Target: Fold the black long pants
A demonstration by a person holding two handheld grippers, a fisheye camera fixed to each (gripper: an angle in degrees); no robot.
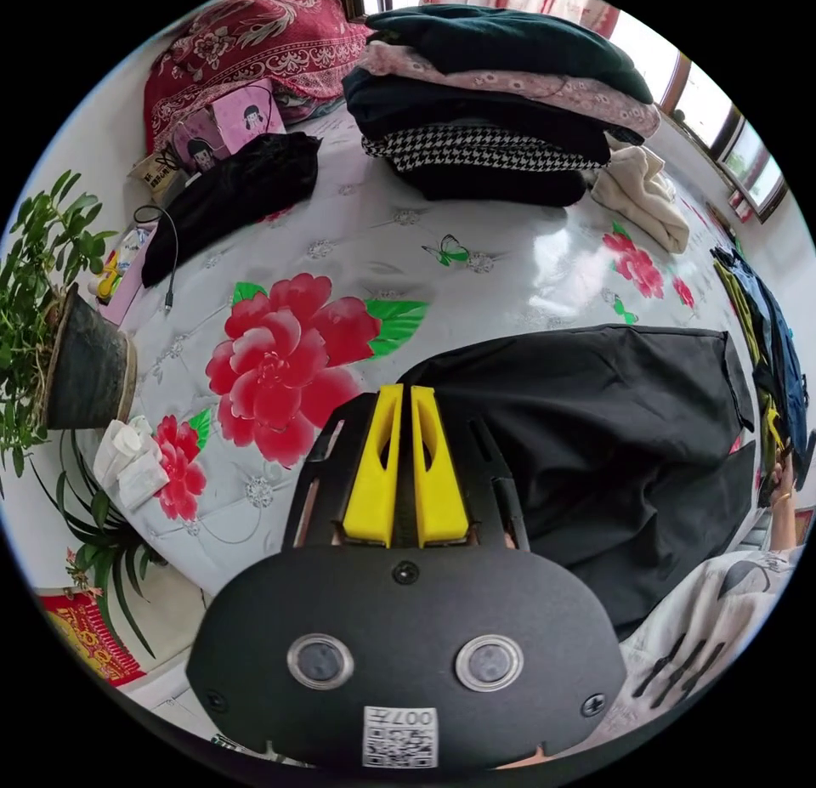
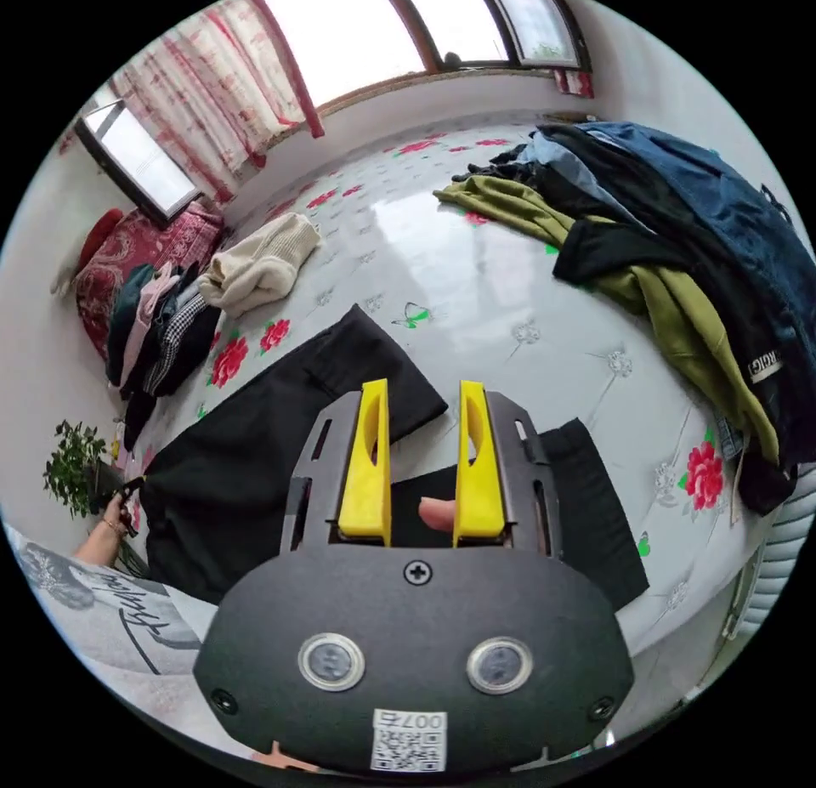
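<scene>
Yellow-jawed left gripper [image 1: 406,397], nearest in the left gripper view: jaws together, nothing between them, held above the bed's near edge at the corner of the black long pants [image 1: 612,448].

Right gripper [image 2: 422,397], nearest in the right gripper view: yellow jaws apart, empty, held over the black long pants [image 2: 255,456]; a fingertip [image 2: 435,513] shows at the base of the gap.

Black long pants: spread flat on the near part of the bed, beside the person's printed white sleeve [image 1: 705,626].

Bed cover [image 1: 476,261]: glossy white, quilted, printed with red flowers and green butterflies.

Potted plant [image 1: 59,346]: dark pot just off the bed's edge in the left gripper view, with white wrapped packets [image 1: 127,461] on the bed corner beside it.

Black garment [image 1: 234,197]: folded, lying farther along the bed, near a cable [image 1: 170,252] and pink boxes [image 1: 225,125].

Cream garment [image 2: 259,265]: crumpled, mid-bed.

Loose clothes heap [image 2: 680,227]: olive, black and dark blue pieces, at the far side of the bed in the right gripper view.

Stack of folded clothes [image 1: 501,99]: dark green, pink floral, black and houndstooth, beyond the pants.

Red patterned bedding [image 1: 246,44]: against the wall, farthest.

Windows [image 2: 374,23] with red-patterned curtains [image 2: 204,82]: behind the bed.
</scene>
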